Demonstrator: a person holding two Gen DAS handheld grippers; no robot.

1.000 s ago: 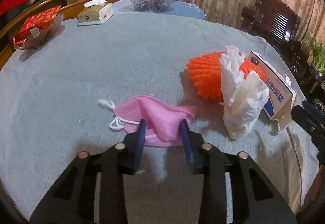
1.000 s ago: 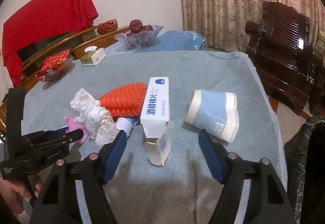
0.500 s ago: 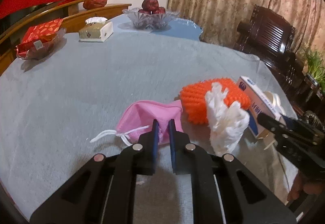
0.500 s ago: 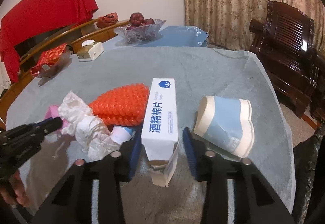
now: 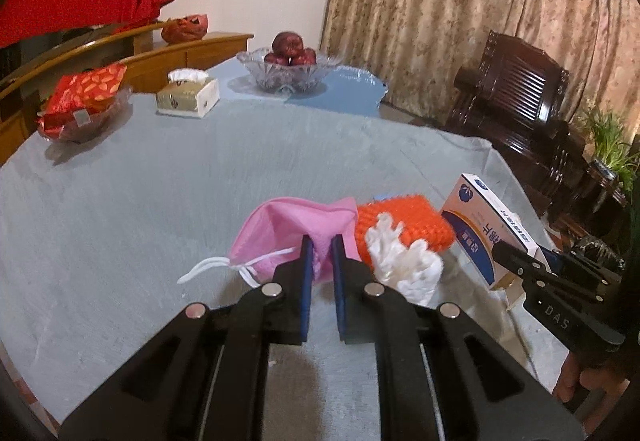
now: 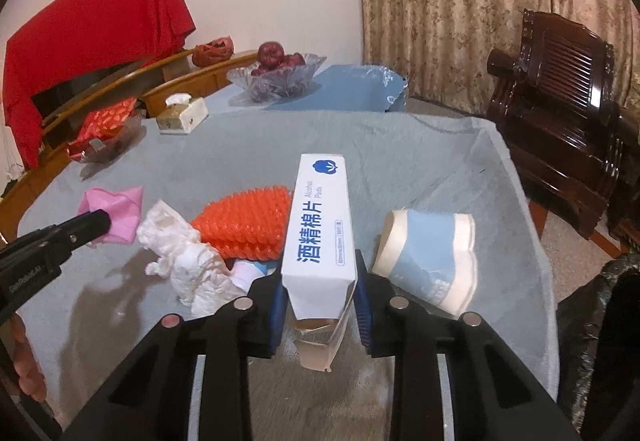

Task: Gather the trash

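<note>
The left claw (image 5: 321, 253) is clamped on the near edge of the pink mask (image 5: 288, 229), which hangs clear of the grey surface (image 5: 160, 193) at the claw's tip. The right claw (image 6: 320, 297) grips the near end of the white box (image 6: 320, 225); its long axis runs straight away from the claw. The black bag (image 6: 592, 345) sits low beyond the surface's right edge, nearer the right claw, so the box likely travels rightward and down.

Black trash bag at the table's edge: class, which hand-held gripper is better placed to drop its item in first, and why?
Right, probably. The right hand-held gripper grips the alcohol pads box, and the black trash bag lies on its side. The left hand-held gripper holds the pink face mask farther away.
</note>
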